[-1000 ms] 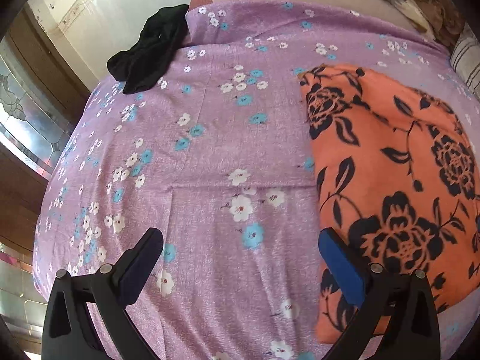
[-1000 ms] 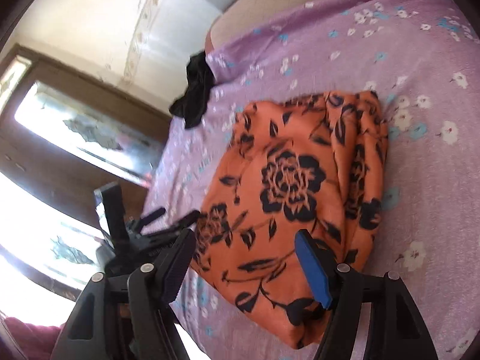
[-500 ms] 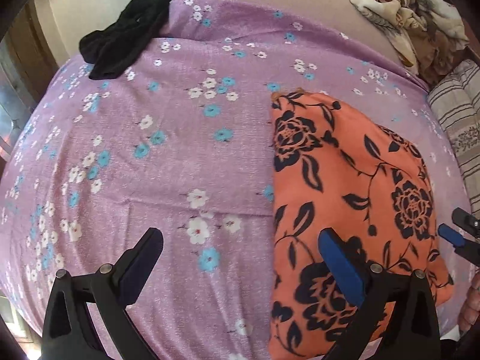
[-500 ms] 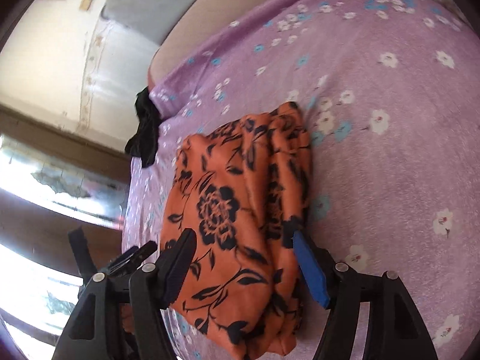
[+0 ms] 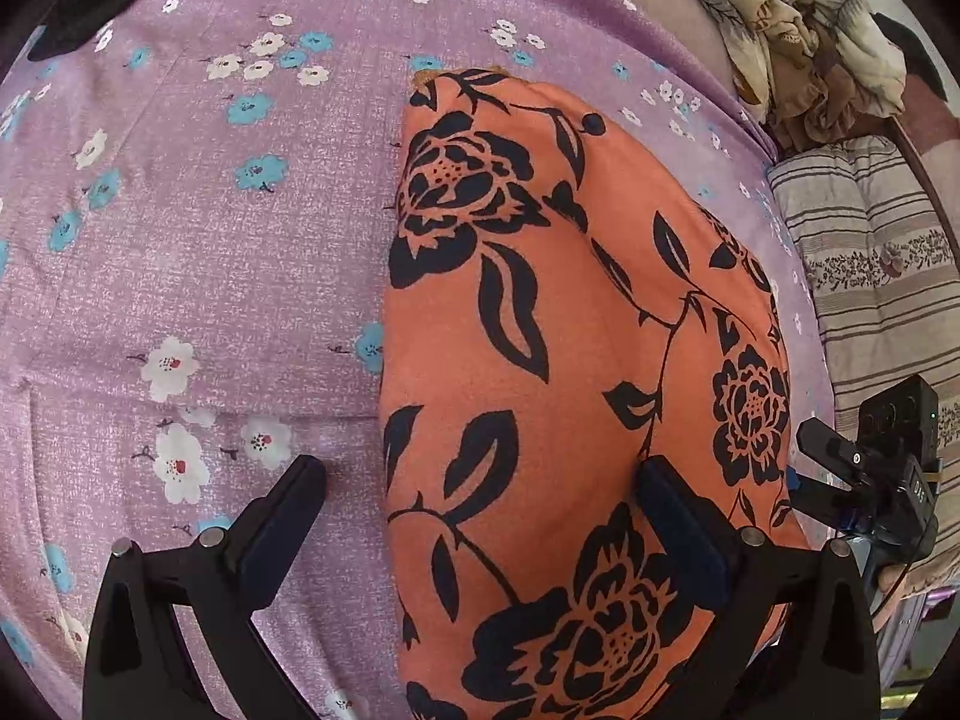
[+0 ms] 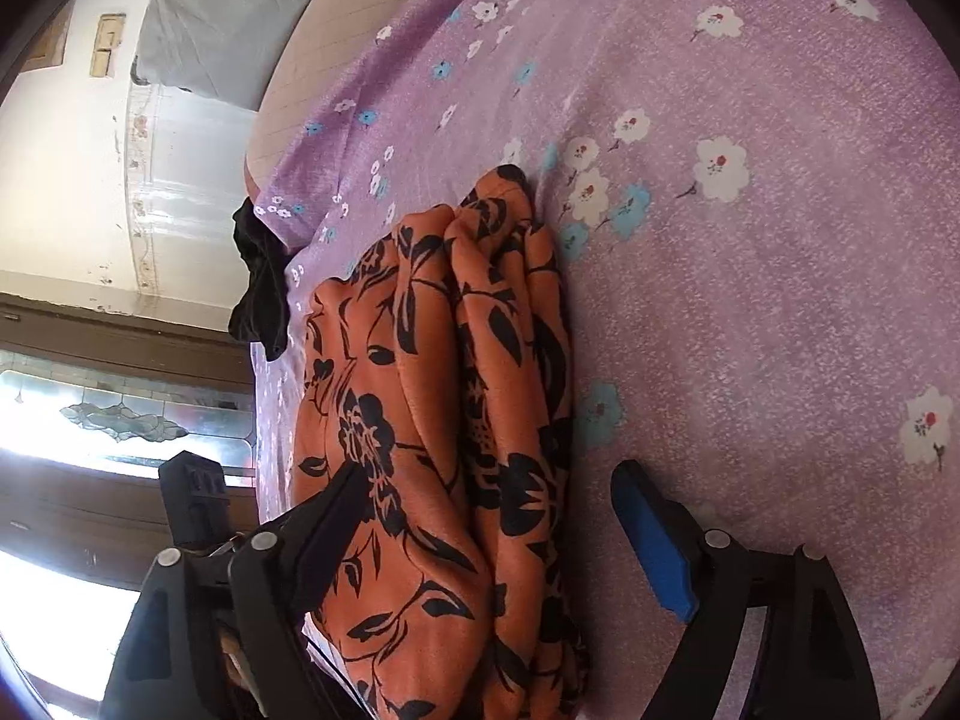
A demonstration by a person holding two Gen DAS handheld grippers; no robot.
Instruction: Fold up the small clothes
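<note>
Tongs apart on both: our left gripper [image 5: 480, 480] and right gripper [image 6: 489, 492] straddle the near end of the orange floral garment [image 5: 558, 330], lying on the purple bedsheet [image 5: 180, 240]. We judge it mostly folded already; another fold may remain.

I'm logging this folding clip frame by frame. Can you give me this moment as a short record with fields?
surface: purple floral bedsheet
garment: orange cloth with black roses, lying folded on the sheet, layered edges visible in the right wrist view
left gripper: open, straddling the garment's left edge
right gripper: open, straddling the garment's layered edge
other cloth: black garment at the sheet's far edge
grasp: none yet
</note>
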